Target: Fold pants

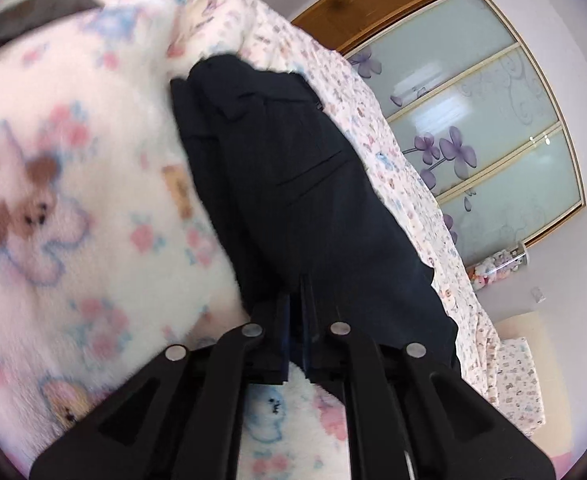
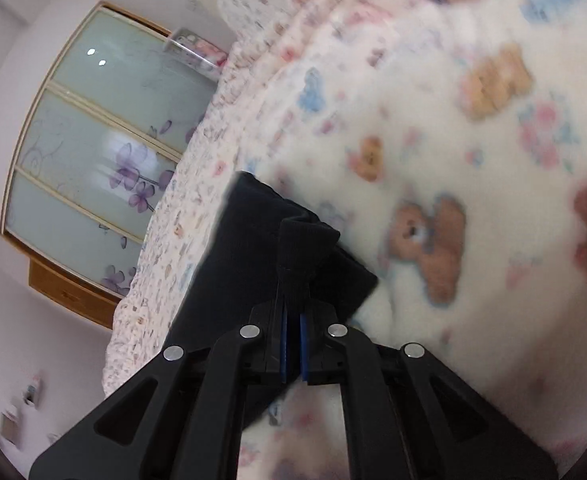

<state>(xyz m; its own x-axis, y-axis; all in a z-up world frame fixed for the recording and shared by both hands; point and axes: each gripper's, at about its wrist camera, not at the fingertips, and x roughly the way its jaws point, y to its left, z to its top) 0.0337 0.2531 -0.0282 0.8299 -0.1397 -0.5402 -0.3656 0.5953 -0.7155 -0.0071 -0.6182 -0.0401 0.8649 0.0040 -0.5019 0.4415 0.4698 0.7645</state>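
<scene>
Dark navy pants (image 1: 293, 184) lie stretched out on a fluffy white blanket with bear prints (image 1: 73, 184); a back pocket slit shows near their middle. My left gripper (image 1: 296, 300) is shut on the near end of the pants. In the right wrist view the pants (image 2: 253, 240) show as a bunched dark cloth with a ribbed fold standing up. My right gripper (image 2: 293, 304) is shut on that fold, its blue pads (image 2: 283, 344) pressed on the cloth. The blanket (image 2: 433, 128) fills the right side of that view.
A bed sheet with small prints (image 1: 393, 152) runs along the bed edge beside the pants. A wardrobe with frosted glass doors and purple flowers (image 1: 473, 120) stands beyond the bed; it also shows in the right wrist view (image 2: 93, 140). A dark flat object (image 1: 37, 12) lies on the blanket.
</scene>
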